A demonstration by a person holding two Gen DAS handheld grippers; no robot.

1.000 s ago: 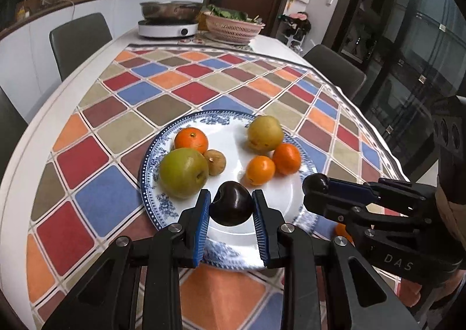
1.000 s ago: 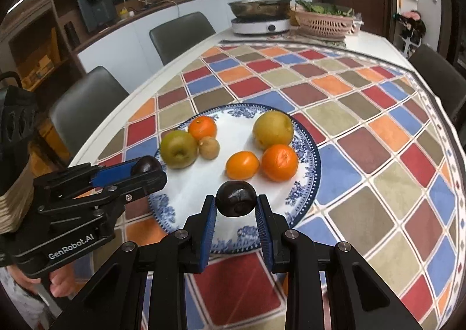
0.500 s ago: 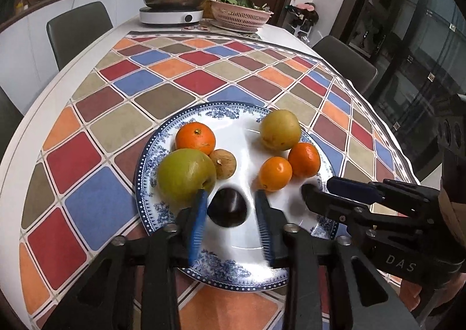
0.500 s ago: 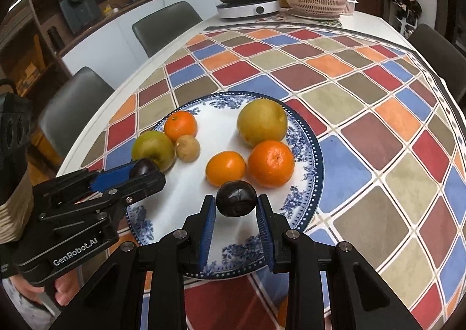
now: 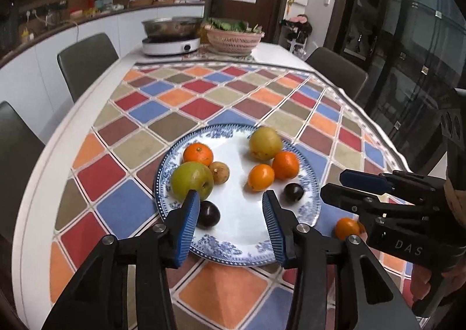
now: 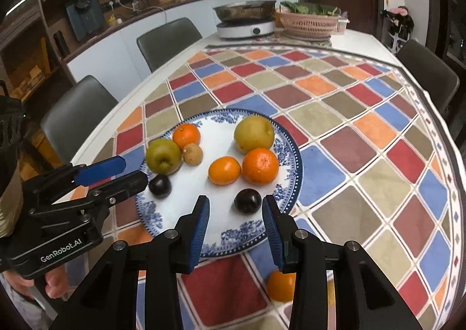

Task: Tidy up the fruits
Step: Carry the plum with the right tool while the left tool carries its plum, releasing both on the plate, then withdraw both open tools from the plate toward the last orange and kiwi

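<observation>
A blue-and-white plate (image 5: 308,207) (image 6: 288,184) holds a green apple (image 5: 190,180) (image 6: 163,155), a yellow pear (image 5: 265,143) (image 6: 254,133), three oranges, a small brown fruit (image 5: 220,172) and two dark plums. My left gripper (image 5: 231,223) is open, held back from the plate; one plum (image 5: 208,214) (image 6: 159,185) lies free by its left finger. My right gripper (image 6: 236,226) is open, with the other plum (image 6: 247,200) (image 5: 293,192) lying free just beyond its fingertips. A loose orange (image 5: 346,228) (image 6: 280,286) lies on the cloth off the plate.
The table has a checkered cloth (image 6: 364,155). At the far end stand an induction cooker with a steel pan (image 5: 171,35) and a pink basket of greens (image 5: 234,37). Grey chairs (image 5: 86,62) stand around the table.
Both grippers were shut on a plum each; they have opened and let the plums go onto the plate, then pulled back and up a little.
</observation>
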